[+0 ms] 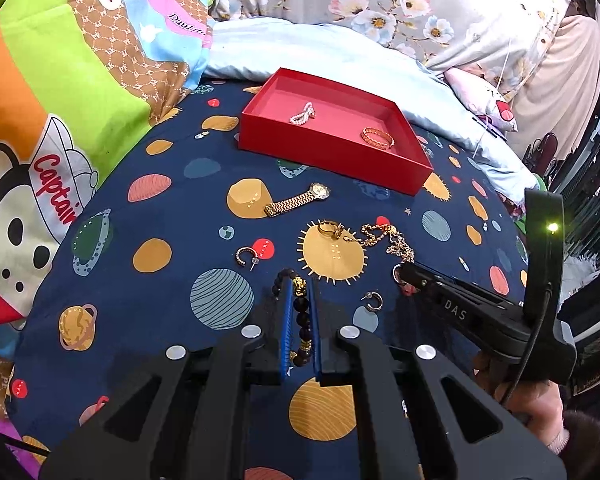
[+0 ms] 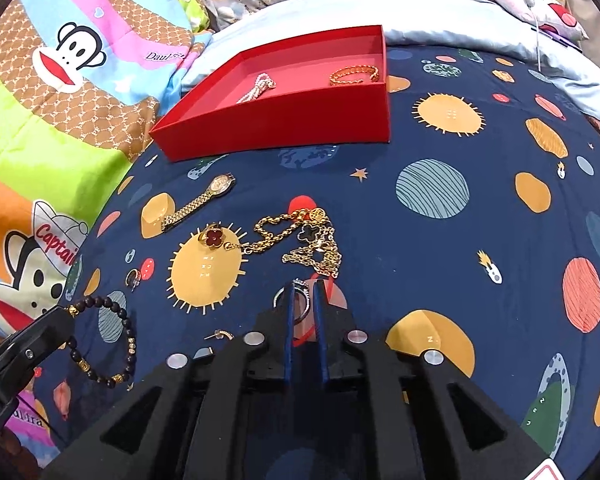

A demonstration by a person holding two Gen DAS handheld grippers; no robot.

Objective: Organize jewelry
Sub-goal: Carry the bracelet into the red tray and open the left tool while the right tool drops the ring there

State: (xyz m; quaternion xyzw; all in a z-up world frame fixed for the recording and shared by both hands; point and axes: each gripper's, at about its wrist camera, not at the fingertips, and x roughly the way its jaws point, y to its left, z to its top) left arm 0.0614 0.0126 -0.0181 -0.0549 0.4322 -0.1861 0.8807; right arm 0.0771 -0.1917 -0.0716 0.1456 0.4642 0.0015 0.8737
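A red tray [image 1: 324,152] [image 2: 284,126] lies on the bed and holds a pearl bracelet [image 1: 302,114] [image 2: 256,88] and a gold bangle [image 1: 377,136] [image 2: 354,74]. My left gripper [image 1: 300,284] is shut on a black bead bracelet [image 1: 303,316] [image 2: 100,340] with a gold charm, low over the sheet. My right gripper [image 2: 302,284] [image 1: 404,272] is shut on a silver ring [image 2: 300,298], just in front of a gold chain pile [image 2: 300,240] [image 1: 384,238]. A gold watch [image 1: 298,200] [image 2: 200,202], a red clover ring [image 2: 212,237] and hoop earrings [image 1: 246,256] [image 1: 374,300] lie loose.
The bed has a dark blue planet-print sheet [image 1: 160,280] [image 2: 480,240]. A bright cartoon quilt [image 1: 60,100] lies at the left, with a pale blue pillow [image 1: 340,56] and floral bedding [image 1: 380,0] behind the tray. The bed edge falls away at the right.
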